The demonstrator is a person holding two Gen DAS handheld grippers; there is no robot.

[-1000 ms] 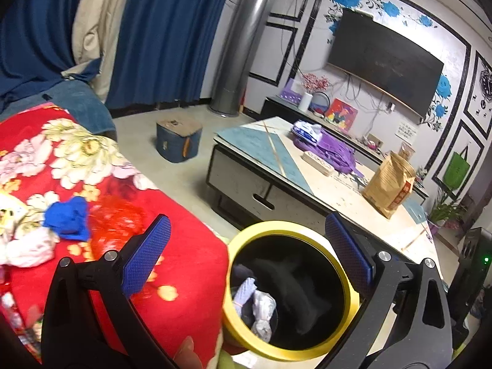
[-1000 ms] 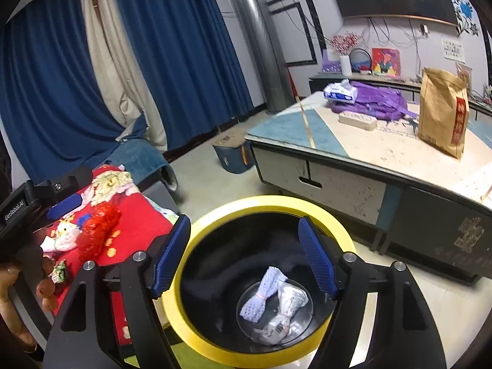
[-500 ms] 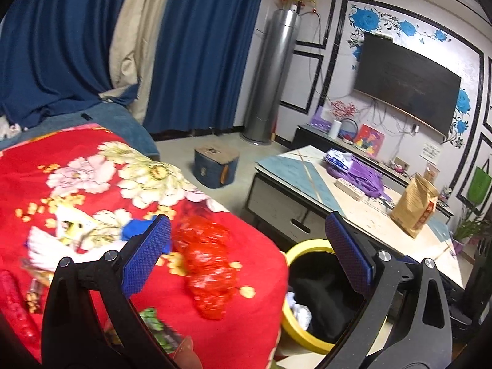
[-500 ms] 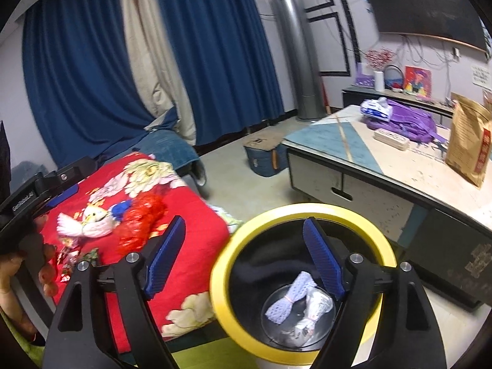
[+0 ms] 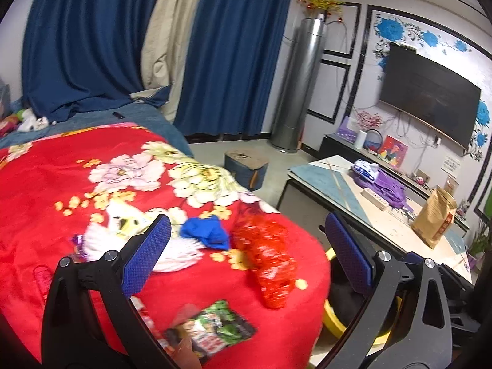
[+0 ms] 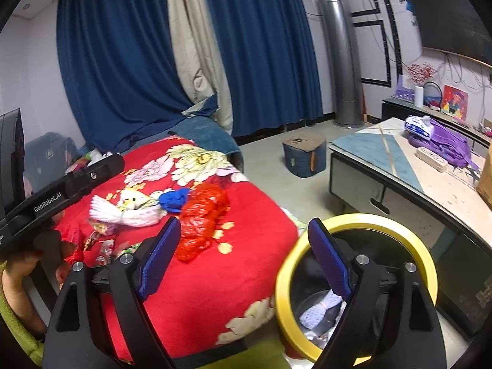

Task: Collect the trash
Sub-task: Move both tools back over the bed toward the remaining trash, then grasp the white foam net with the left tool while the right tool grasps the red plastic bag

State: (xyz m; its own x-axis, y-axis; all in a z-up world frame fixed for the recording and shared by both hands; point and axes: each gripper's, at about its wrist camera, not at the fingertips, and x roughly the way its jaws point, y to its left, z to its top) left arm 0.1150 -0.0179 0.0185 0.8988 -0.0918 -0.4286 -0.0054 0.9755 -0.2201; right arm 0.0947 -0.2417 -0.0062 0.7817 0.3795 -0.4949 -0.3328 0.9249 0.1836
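Trash lies on a red flowered blanket (image 5: 46, 190): a red plastic bag (image 5: 270, 258), a blue crumpled piece (image 5: 206, 233), a white net piece (image 5: 175, 252) and a green snack wrapper (image 5: 215, 332). My left gripper (image 5: 246, 252) is open and empty above them. My right gripper (image 6: 246, 261) is open and empty, between the blanket's edge and the yellow-rimmed bin (image 6: 409, 246), which holds white trash (image 6: 319, 310). The red bag (image 6: 203, 215), blue piece (image 6: 173, 198) and white net (image 6: 123, 215) also show in the right wrist view.
A low coffee table (image 6: 384, 166) with a brown paper bag (image 5: 436, 221) and purple bag (image 6: 442, 141) stands to the right. A small blue stool (image 6: 304, 153) sits on the floor. Blue curtains hang behind. The bin's rim (image 5: 335, 319) shows in the left wrist view.
Both grippers have swung left from over the bin toward the blanket. The bin has slid to the right of both views and the trash pile has come into the middle.
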